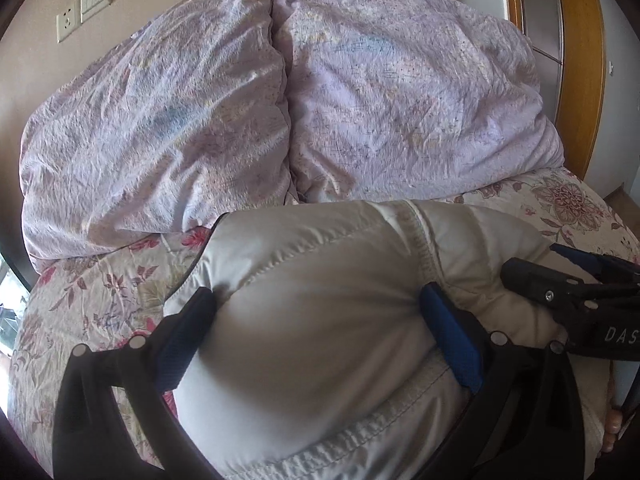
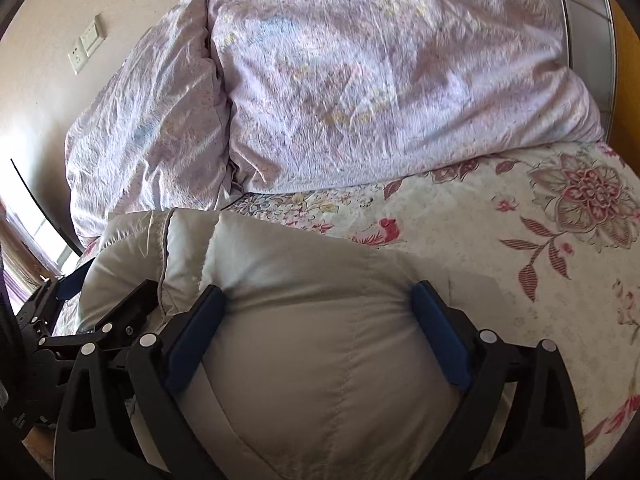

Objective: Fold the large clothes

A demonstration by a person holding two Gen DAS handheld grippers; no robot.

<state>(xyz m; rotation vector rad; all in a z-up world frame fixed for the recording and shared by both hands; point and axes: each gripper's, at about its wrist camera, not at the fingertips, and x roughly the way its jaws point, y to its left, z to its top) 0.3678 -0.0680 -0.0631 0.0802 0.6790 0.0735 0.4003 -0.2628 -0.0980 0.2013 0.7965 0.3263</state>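
A puffy pale grey padded jacket [image 1: 320, 320] lies bunched on the floral bed sheet [image 1: 100, 288]. My left gripper [image 1: 316, 300] is wide apart with the jacket's bulk bulging between its blue pads [image 1: 448, 332], which press its sides. In the right wrist view the same jacket [image 2: 320, 340] fills the space between my right gripper's [image 2: 318, 300] spread blue pads [image 2: 436, 336], which also press into it. The two grippers sit side by side: the right one shows at the left view's right edge [image 1: 568, 292], the left one at the right view's left edge [image 2: 100, 320].
Two crumpled lilac pillows or a folded duvet [image 1: 280, 100] lie across the bed's far side against a beige wall with a socket and switch [image 1: 84, 4]. A wooden door frame [image 1: 576, 60] stands at the right. Floral sheet [image 2: 520, 240] extends to the right of the jacket.
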